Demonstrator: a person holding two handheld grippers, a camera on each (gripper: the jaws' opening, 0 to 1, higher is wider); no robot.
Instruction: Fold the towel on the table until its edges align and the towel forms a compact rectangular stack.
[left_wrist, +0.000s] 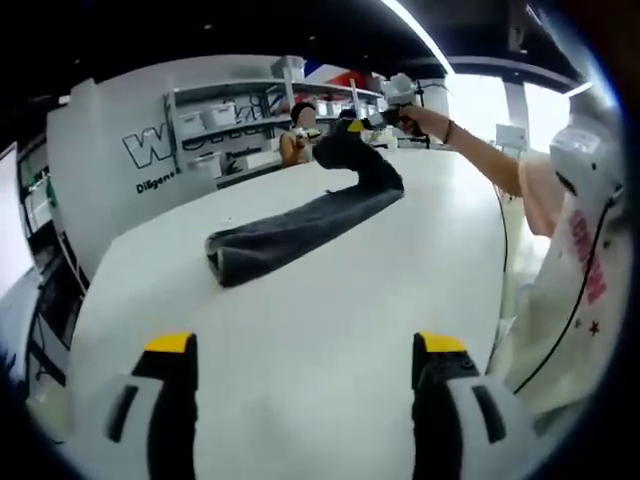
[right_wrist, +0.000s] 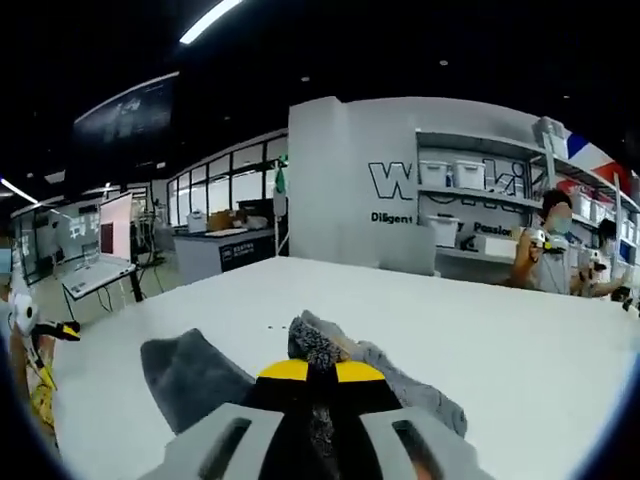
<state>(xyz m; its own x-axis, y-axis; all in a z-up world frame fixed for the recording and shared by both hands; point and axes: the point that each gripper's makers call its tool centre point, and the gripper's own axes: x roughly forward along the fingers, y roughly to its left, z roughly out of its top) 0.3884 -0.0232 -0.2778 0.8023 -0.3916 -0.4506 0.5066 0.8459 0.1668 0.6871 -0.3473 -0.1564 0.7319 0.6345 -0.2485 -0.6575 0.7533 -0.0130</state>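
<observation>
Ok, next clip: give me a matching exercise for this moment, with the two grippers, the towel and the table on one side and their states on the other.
Things:
1. left gripper
2. right gripper
3. towel
4. table

States:
A. white surface with the cloth lying across it
B. jaws apart, nothing between them
C. dark grey, bunched lengthwise, one end lifted
D. jaws closed on dark cloth

Pairs: 1-B, 2-D, 3-C, 4-A
</observation>
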